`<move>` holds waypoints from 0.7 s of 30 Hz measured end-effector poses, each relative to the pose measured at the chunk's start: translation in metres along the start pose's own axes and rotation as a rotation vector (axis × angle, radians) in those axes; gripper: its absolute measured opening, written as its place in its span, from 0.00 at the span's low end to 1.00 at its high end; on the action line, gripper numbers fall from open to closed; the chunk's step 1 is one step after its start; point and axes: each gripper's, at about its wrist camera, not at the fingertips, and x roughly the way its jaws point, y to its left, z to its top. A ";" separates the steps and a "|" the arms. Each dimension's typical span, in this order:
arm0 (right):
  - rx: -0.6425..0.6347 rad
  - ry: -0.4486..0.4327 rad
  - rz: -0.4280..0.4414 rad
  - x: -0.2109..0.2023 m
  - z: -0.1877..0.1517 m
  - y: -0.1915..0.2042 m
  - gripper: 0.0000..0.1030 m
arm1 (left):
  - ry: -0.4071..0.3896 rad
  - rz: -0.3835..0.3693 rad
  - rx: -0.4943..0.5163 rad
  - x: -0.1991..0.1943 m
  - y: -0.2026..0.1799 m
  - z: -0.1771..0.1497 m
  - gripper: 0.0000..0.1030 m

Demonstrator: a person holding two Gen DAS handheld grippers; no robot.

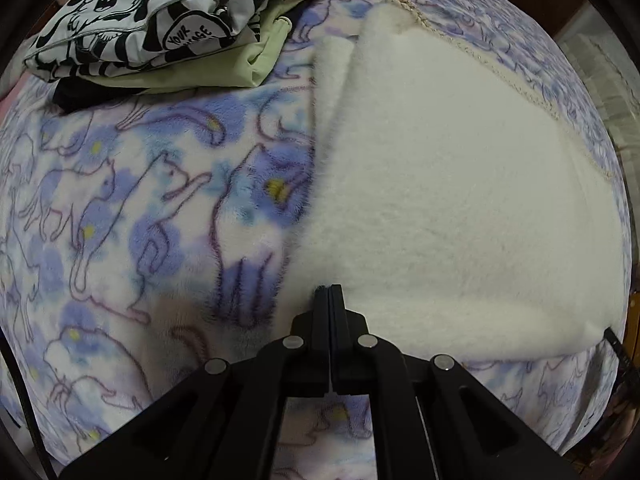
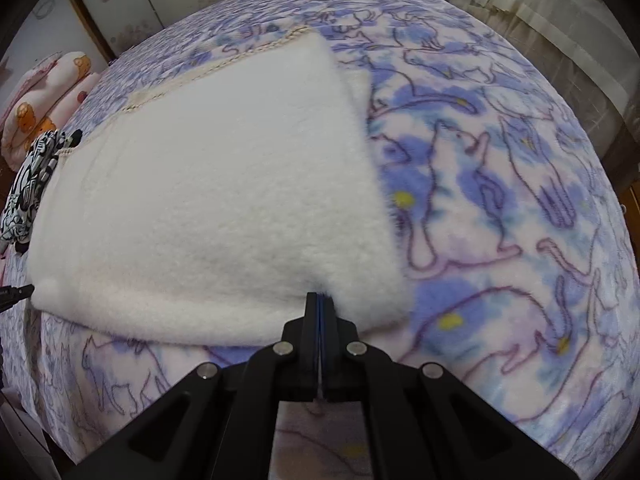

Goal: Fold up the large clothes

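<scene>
A white fluffy garment [image 1: 452, 200] lies folded flat on the bed, with a crocheted trim along its far edge; it also shows in the right wrist view [image 2: 208, 208]. My left gripper [image 1: 329, 289] is shut, its tips touching the garment's near left corner; whether fabric is pinched I cannot tell. My right gripper [image 2: 319, 295] is shut at the garment's near right corner, tips against the fluffy edge. The left gripper's tip [image 2: 18, 293] shows at the garment's left corner in the right wrist view, and the right one's tip [image 1: 614, 342] in the left wrist view.
A purple cat-print fleece blanket [image 1: 140, 208] covers the bed. A stack of folded clothes [image 1: 160, 24], black-and-white print on top, sits at the far left. Pink pillows [image 2: 48, 100] lie beyond. A curtain [image 2: 540, 12] hangs at the far right.
</scene>
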 end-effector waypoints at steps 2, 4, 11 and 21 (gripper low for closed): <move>-0.005 -0.009 -0.049 -0.004 0.001 -0.003 0.00 | 0.001 0.041 0.021 0.001 -0.009 0.003 0.01; 0.004 -0.028 -0.066 -0.010 0.002 -0.008 0.00 | -0.010 0.104 0.052 0.000 -0.028 0.006 0.01; -0.053 -0.128 -0.099 -0.032 0.009 0.020 0.00 | -0.130 0.113 0.133 -0.029 -0.102 0.007 0.06; -0.082 -0.101 0.355 -0.004 0.005 0.131 0.00 | -0.007 -0.222 0.229 0.005 -0.221 0.008 0.06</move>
